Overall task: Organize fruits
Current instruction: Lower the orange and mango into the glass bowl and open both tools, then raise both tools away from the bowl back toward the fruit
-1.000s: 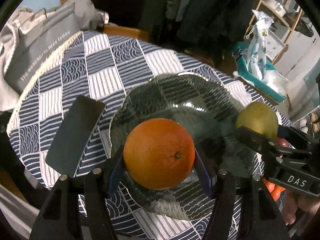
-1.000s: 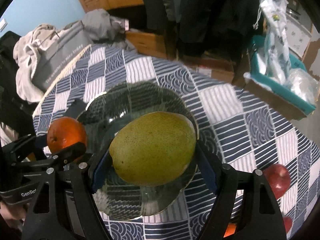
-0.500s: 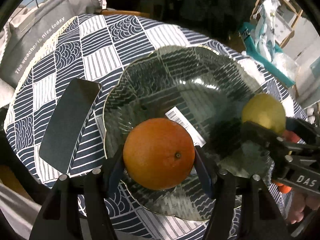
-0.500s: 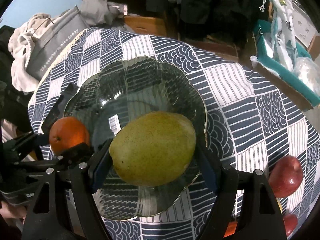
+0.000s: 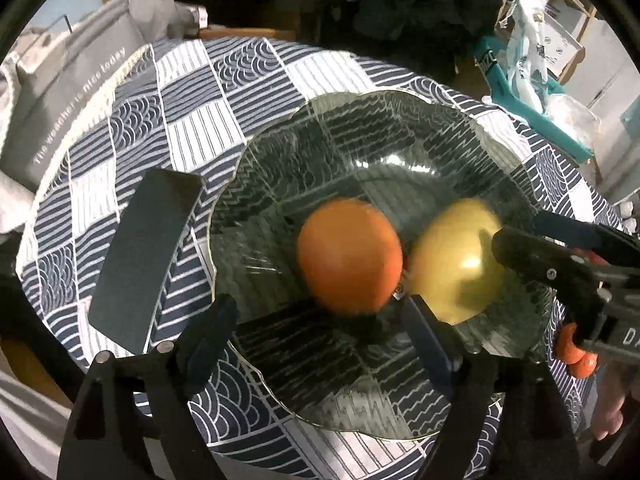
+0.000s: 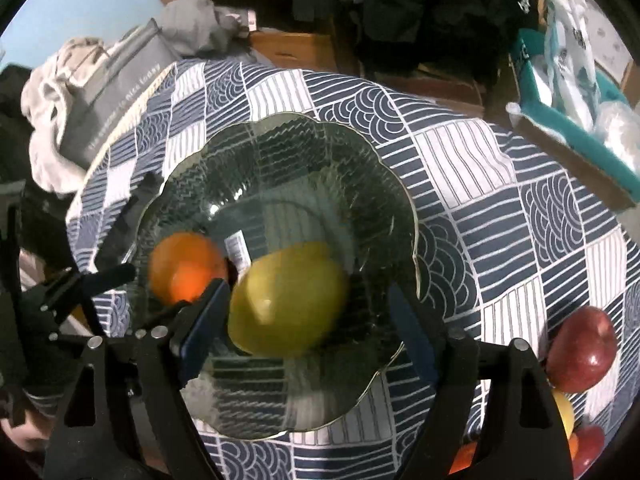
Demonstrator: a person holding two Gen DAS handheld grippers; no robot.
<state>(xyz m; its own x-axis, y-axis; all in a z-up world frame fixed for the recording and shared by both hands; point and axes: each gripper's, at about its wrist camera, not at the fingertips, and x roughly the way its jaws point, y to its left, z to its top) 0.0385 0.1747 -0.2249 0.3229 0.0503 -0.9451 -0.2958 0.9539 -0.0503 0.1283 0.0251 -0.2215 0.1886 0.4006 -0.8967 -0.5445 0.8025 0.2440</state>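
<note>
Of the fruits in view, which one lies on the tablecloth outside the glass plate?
The red apple, at the right edge. The orange and the yellow-green mango both sit inside the plate.

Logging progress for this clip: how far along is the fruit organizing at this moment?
Done: the round orange and the yellow-green mango both lie in the scalloped glass plate. In hand: nothing; the left gripper and right gripper have just been opening their jaws, clear of the fruit. Left: the red apple and other fruit at the table edge remain outside the plate.
</note>
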